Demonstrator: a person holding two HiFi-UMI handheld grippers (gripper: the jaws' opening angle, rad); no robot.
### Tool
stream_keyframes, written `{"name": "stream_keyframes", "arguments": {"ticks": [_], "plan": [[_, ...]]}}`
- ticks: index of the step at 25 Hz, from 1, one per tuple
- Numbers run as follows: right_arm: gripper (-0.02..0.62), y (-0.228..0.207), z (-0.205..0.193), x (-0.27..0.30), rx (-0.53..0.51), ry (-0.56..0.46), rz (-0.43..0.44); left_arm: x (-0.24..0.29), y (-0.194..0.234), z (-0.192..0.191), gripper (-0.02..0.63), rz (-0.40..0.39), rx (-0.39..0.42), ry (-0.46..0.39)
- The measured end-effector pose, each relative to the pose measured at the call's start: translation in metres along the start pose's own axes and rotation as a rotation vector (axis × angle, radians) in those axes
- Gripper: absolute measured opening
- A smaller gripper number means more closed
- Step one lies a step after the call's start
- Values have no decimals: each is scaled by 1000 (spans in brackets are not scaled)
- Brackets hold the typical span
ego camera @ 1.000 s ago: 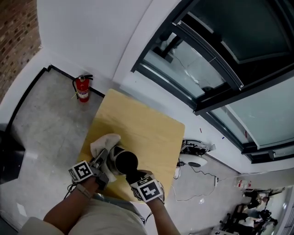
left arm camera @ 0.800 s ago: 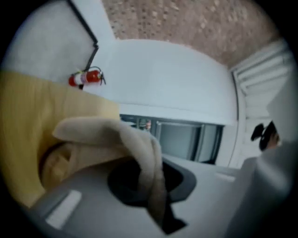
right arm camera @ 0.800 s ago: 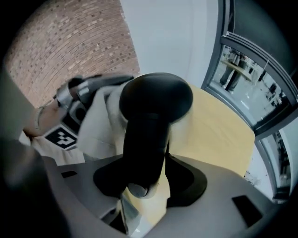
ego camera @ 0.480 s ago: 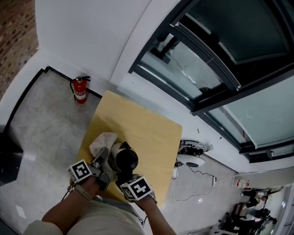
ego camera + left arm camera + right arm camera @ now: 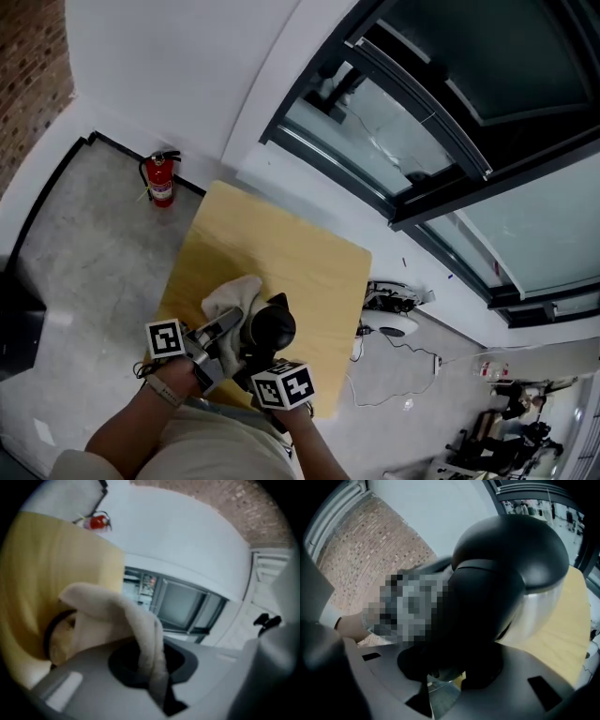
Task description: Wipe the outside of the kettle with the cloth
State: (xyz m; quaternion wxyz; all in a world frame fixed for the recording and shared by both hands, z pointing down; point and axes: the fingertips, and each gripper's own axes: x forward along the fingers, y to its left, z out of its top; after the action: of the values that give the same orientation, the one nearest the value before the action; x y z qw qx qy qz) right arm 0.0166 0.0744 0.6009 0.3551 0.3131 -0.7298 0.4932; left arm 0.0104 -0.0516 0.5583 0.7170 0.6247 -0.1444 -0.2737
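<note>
Two tools busy. My left tool (image 5: 232, 322) pinches cloth (image 5: 232, 295) by kettle (image 5: 273, 327). Right tool (image 5: 260, 362), just closing, grips its handle (image 5: 478, 620).

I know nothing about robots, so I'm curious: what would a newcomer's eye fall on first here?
A black-lidded steel kettle is on the near side of a pale yellow table. A white cloth lies against its left, pinched in the left gripper. On the grey floor by the white wall stands a red fire extinguisher.

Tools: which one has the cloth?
The left tool, jaws pinched on the white cloth. The right tool holds no cloth: its jaws have just been closing on the black kettle.
</note>
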Motion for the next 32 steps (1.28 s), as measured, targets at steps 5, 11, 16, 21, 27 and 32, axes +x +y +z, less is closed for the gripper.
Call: {"name": "stream_keyframes", "arguments": {"ticks": [5,11,16,21,27,32], "plan": [[143,-7,-3,-1,-27,88,-8,-9,91,29,28,147,-98,13],[143,-5,-3,-1,-41,101,-8,-7,-14,-31,28,-194,-94,303],[143,-14,2,-5,-22,111,-6,-16,41,-19,28,-169,-60,310],[143,-10,-3,-4,-56,141,-13,-54,112,-74,28,148,95,793],[142,-17,-4,-6,-86,169,-22,-42,62,-112,29,-62,351,1089],[141,-12,-7,-5,-100,178,-21,-58,126,-92,29,262,467,1120]]}}
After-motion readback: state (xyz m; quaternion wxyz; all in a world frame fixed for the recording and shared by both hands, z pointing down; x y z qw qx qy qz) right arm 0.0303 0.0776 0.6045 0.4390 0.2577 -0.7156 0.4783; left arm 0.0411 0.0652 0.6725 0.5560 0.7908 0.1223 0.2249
